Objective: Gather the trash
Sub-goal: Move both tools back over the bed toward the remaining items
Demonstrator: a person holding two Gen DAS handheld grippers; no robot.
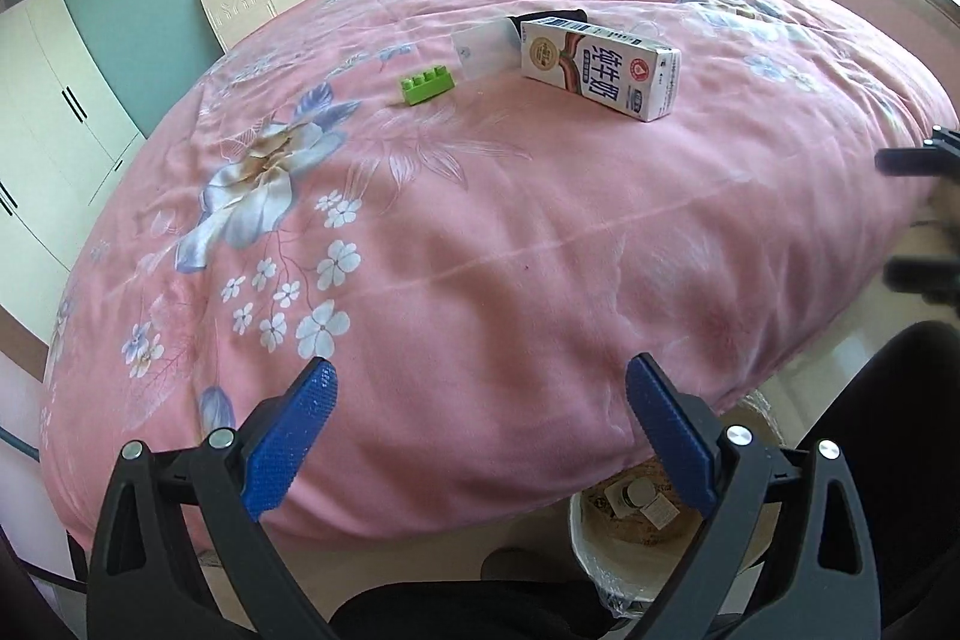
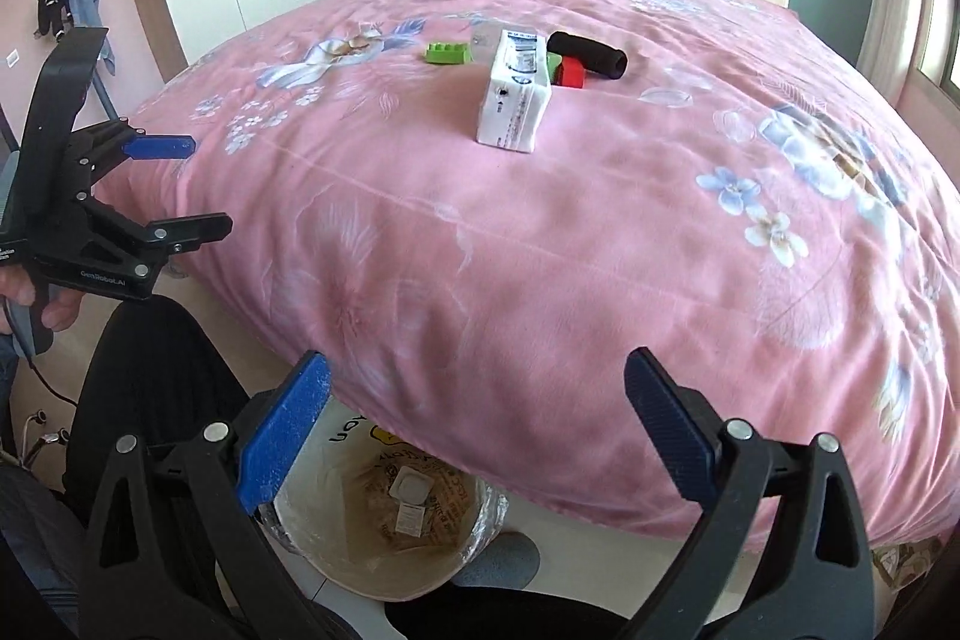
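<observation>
Both grippers, left gripper [image 1: 477,436] and right gripper [image 2: 477,430], are gaping empty; ahead are lying one milk carton [image 1: 600,67], one green brick [image 1: 427,86]; only the right view is showing one red brick [image 2: 570,73].

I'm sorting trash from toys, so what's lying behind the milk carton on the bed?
Behind the milk carton lie a black cylinder and a red block with a bit of green beside it. The carton covers their near parts, so anything more there is hidden.

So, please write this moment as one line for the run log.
left gripper: open, empty | right gripper: open, empty | white milk carton: lying on pink floral bedspread | lined trash bin: on floor below
</observation>
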